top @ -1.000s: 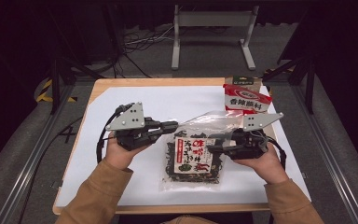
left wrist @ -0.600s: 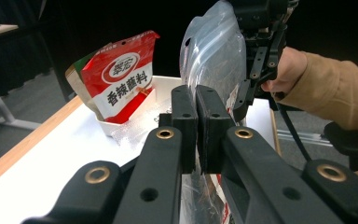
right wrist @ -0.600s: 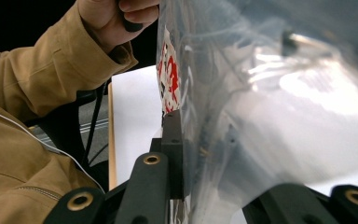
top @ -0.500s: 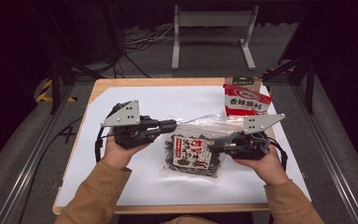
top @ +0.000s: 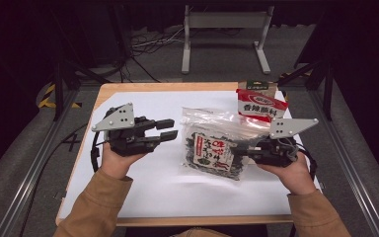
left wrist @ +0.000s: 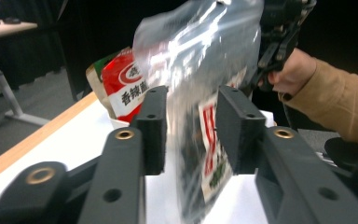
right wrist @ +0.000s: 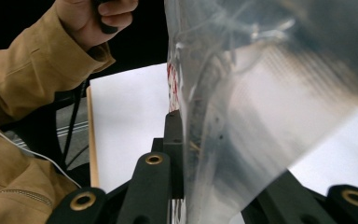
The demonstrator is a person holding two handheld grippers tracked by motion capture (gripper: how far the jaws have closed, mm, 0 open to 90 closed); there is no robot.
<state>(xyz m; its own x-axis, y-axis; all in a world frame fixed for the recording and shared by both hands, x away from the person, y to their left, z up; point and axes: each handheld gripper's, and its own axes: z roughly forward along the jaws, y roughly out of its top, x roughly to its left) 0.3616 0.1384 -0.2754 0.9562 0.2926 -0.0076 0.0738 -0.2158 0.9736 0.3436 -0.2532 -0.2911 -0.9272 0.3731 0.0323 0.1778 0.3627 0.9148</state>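
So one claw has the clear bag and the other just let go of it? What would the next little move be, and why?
Probably the right gripper lifts the clear bag a bit more off the table. Its jaws pinch the bag's edge, while the left gripper has just been opening and now sits apart from the bag, with nothing between its jaws. The bag hangs from that one grip, so raising it seems the natural step.

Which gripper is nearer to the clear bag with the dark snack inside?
Right. The right gripper clamps the clear bag's edge; the left gripper stands open beside it, apart.
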